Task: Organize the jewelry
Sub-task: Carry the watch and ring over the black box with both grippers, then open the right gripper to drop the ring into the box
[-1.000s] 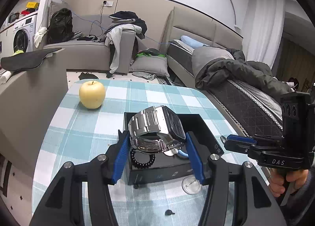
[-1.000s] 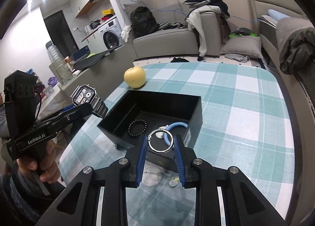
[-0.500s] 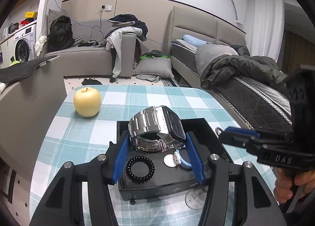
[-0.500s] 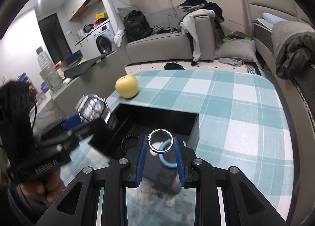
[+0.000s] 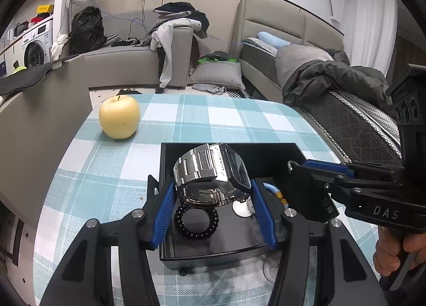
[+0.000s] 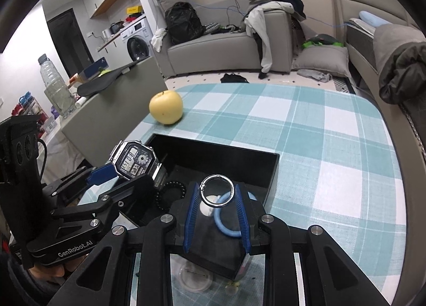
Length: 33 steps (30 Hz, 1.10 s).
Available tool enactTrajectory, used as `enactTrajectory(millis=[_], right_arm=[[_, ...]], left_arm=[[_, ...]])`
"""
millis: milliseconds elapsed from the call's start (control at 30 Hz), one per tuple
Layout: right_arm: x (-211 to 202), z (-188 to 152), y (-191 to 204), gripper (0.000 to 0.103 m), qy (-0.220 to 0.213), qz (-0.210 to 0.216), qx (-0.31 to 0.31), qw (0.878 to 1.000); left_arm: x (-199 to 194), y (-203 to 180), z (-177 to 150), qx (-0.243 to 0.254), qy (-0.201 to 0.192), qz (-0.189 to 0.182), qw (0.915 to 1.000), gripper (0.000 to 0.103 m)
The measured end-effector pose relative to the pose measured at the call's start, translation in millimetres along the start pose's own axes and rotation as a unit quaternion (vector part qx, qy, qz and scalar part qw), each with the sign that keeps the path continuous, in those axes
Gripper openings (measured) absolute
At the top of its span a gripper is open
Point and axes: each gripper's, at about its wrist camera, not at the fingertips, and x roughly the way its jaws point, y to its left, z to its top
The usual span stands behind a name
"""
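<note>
Both loads hung above the black box [image 5: 274, 151] on the desk [image 5: 239, 119]: the left claw [image 5: 213, 199] clenched the steel watch [image 5: 210, 172], the right claw [image 6: 217, 196] gripped a silver ring [image 6: 217, 190]. Judged next: lower each inside, then release.

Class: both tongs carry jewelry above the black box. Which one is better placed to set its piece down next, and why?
Probably the left tongs: their watch hangs directly above the open black box, near the bead bracelet. The right tongs, holding the silver ring, sit nearer the box's front corner.
</note>
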Motion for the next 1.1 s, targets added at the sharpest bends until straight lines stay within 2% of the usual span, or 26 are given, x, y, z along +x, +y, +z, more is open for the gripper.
enactTrajectory(millis=[267, 1100], right_arm=[[6, 1, -4, 0.027, 0.004, -0.004, 0.01, 1.0], [19, 1, 7, 0.026, 0.014, -0.013, -0.015, 1.0]], left_arm=[[3, -4, 0, 0.002, 0.005, -0.002, 1.0, 0.051], [8, 0, -3, 0.004, 0.004, 0.005, 1.0, 0.051]])
